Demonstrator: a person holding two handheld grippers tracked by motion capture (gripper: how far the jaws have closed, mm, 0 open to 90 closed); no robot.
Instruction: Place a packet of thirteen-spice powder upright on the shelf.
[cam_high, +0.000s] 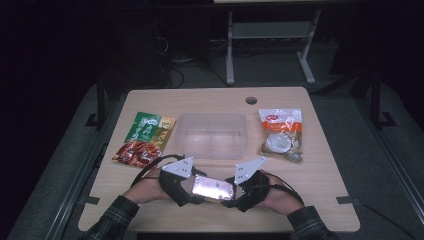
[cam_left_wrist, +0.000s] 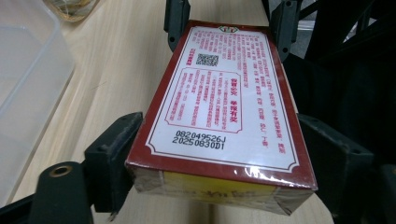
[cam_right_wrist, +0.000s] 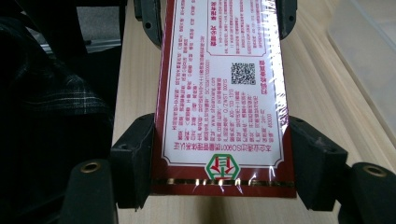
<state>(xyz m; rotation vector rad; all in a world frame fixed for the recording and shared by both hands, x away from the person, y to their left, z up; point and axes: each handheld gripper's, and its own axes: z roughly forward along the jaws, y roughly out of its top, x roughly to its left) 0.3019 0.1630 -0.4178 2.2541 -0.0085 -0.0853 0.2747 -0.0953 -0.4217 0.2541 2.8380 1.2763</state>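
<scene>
Near the front edge of the wooden table (cam_high: 320, 170), a red-bordered box (cam_high: 214, 188) wrapped in clear film hangs level between both hands. The left gripper (cam_high: 192, 189) has its jaws at one end of the box, the left jaw against its side, the right side hard to judge. The right gripper (cam_high: 235, 192) clamps the other end. Farther back sit a green-and-red food packet (cam_high: 145, 137) at left, a clear plastic tub (cam_high: 212, 135) in the middle, and a white-and-orange pouch (cam_high: 281, 134) at right.

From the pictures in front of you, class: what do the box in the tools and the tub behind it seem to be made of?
Box: probably printed cardboard in clear film; the wrap glints and puckers at the corners.
Tub: translucent plastic, slightly frosted; the table's wood shows faintly through its walls.
</scene>
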